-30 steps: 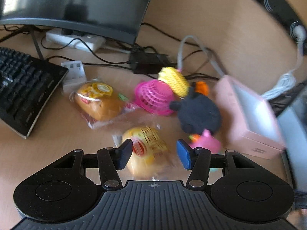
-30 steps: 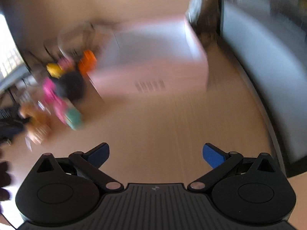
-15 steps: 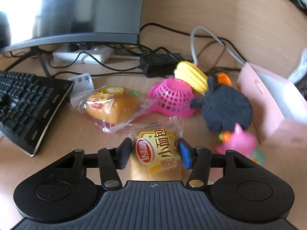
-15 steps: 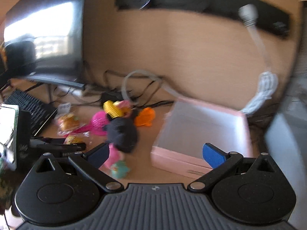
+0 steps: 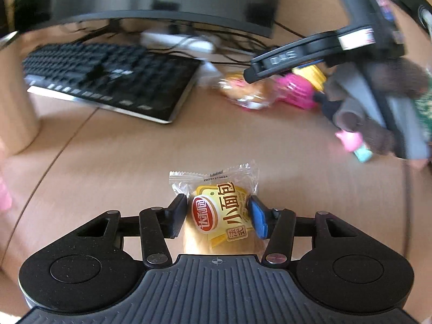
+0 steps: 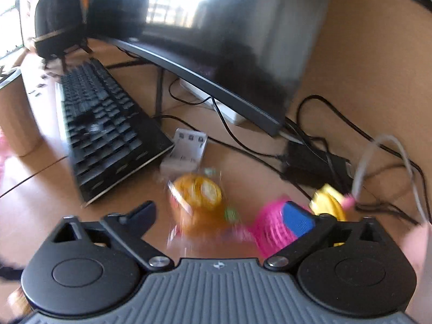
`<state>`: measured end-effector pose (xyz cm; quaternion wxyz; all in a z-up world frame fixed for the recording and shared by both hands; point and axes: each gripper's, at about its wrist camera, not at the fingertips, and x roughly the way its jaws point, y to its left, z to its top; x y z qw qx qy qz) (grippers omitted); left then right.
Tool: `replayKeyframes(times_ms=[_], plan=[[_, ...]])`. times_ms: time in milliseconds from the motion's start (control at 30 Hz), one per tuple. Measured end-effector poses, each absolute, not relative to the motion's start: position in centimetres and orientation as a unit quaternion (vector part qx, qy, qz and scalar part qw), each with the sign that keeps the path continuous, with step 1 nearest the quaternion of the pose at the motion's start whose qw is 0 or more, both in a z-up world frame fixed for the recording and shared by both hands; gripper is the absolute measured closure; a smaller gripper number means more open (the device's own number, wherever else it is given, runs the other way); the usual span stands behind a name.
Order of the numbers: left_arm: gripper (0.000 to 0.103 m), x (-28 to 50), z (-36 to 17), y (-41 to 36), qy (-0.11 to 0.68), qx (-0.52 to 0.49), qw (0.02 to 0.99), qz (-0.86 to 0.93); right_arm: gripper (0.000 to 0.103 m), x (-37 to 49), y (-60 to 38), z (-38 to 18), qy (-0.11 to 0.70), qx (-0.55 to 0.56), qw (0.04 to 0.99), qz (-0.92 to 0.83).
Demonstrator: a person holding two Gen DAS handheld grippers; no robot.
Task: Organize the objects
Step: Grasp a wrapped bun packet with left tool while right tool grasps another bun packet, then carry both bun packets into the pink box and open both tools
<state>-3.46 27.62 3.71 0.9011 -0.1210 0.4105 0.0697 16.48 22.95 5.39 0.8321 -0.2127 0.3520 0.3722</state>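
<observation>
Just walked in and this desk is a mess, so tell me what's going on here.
A person is tidying a wooden desk with two tools. The left hand-held gripper is clamped on a clear-wrapped small bread bun with a yellow label. The right hand-held gripper, open with its jaws just narrowing, reaches over a second wrapped bun, not yet gripping it. A pink plastic basket and yellow toy corn lie beside it.

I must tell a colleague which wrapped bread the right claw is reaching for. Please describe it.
Start at the black keyboard; at its near corner stands a white battery charger. Just in front lies the wrapped bread, between the open right claw fingers, beside the pink basket. Only it is orange-brown, in clear wrap.
</observation>
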Motion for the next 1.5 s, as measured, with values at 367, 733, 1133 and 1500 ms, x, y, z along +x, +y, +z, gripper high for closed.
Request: replayKeyframes(times_ms=[367, 733, 1133, 1500], plan=[[0.049, -4.5, 3.6, 29.1, 0.395, -0.129, 0.908, 0.051, 0.049, 15.1, 24.0, 4.3, 0.434, -0.191, 0.796, 0.377], [0.050, -7.2, 4.7, 27.5, 0.406, -0.096, 0.906, -0.075, 0.050, 4.0, 10.1, 9.5, 0.447, -0.142, 0.820, 0.328], [0.049, 0.4, 12.8, 18.3, 0.303, -0.053, 0.921, -0.241, 0.050, -1.1, -7.0, 13.8, 0.400, -0.024, 0.905, 0.142], [0.048, 16.5, 17.7, 5.7, 0.258, -0.032, 0.927, -0.272, 0.050, -3.1, -14.1, 13.5, 0.352, 0.063, 0.931, 0.071]])
